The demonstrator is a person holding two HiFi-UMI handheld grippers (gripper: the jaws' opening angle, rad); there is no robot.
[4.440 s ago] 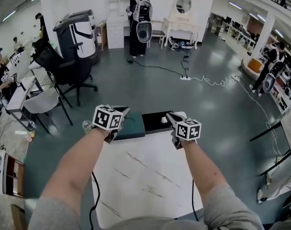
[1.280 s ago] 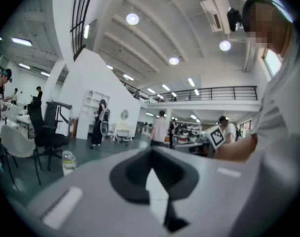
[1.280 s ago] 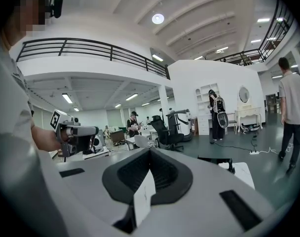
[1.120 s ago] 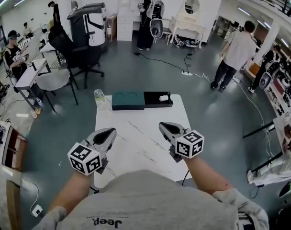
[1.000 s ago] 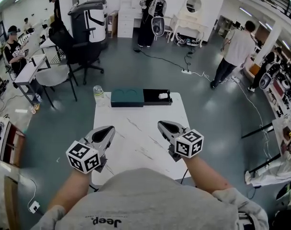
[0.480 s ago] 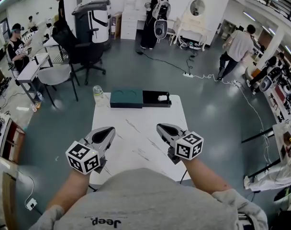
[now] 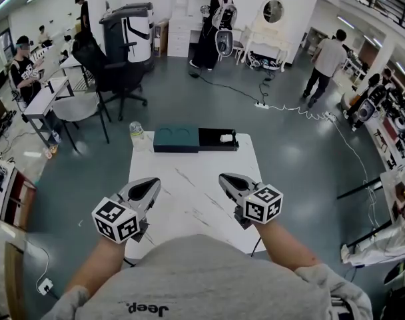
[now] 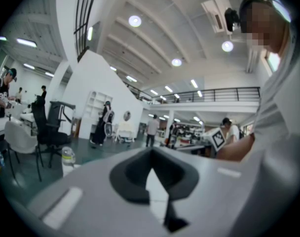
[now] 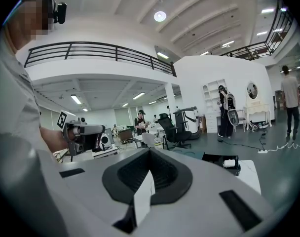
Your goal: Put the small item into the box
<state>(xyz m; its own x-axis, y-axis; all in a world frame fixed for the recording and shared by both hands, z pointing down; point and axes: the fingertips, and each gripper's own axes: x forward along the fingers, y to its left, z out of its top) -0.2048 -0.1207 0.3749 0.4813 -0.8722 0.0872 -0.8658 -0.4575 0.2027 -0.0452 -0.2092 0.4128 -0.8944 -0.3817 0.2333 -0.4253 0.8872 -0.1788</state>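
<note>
Now withdrawn: a few seconds earlier both grippers worked at the box on the far edge of the table. The left gripper and right gripper now hover over the near edge, each clenched shut on nothing. The small white item lies in the box's open black compartment, beside the green half, so the placement appears done. Legible writing: "Jeep", inverted, on the grey shirt.
</note>
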